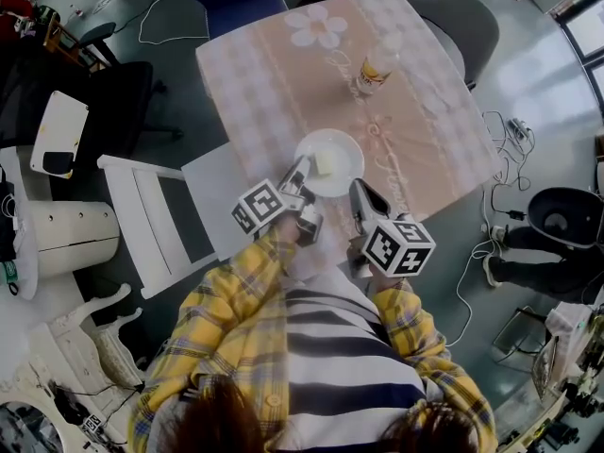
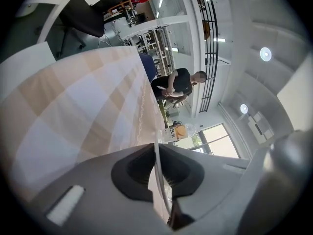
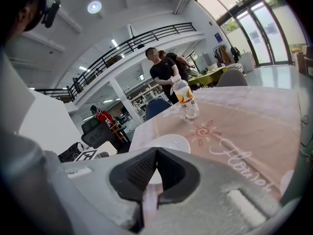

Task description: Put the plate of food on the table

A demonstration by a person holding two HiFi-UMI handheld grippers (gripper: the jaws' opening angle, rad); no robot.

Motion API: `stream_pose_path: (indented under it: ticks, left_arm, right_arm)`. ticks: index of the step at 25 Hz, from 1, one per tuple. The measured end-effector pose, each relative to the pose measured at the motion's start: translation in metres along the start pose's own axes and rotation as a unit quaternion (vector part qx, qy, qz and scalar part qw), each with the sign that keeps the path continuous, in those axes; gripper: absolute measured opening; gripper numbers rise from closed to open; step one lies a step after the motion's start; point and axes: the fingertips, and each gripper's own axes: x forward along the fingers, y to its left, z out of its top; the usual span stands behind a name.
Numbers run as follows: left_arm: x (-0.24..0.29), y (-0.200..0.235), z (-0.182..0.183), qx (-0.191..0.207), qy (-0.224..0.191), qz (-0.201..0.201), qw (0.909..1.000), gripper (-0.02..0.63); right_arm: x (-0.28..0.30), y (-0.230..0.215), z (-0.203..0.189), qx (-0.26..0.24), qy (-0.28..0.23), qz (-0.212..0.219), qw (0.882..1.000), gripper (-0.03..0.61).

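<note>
A white plate [image 1: 338,147] with a pale yellow piece of food [image 1: 324,164] is over the near part of the pink-clothed table [image 1: 264,83]. My left gripper [image 1: 300,171] is shut on the plate's near-left rim; in the left gripper view the thin rim [image 2: 164,190] runs edge-on between the pads [image 2: 139,168]. My right gripper [image 1: 357,192] is at the plate's near-right rim with its jaws together and nothing between them. In the right gripper view the plate [image 3: 168,142] lies just beyond the shut jaws [image 3: 155,152]. Whether the plate rests on the cloth I cannot tell.
A drink bottle [image 1: 375,71] stands on the table beyond the plate, also in the right gripper view as a bottle [image 3: 186,99]. A white chair [image 1: 151,215] is at the table's left, a grey chair [image 1: 453,17] at the far right. A person [image 3: 161,72] stands behind the table.
</note>
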Motion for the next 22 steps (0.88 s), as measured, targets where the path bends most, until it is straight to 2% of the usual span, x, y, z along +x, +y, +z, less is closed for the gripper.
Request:
stream_pose_path:
  ticks: [12,22]
  left_arm:
    - [0.048,-0.003,0.017,0.003,-0.009,0.004,0.9999,0.014]
    - [0.076,-0.004,0.030,-0.008,-0.010,0.034,0.9994,0.026]
  right_arm:
    - [0.032,-0.028,0.021,0.005,0.008,-0.006,1.000,-0.003]
    - [0.049,-0.041,0.036,0.011,0.007,-0.003,1.000,-0.003]
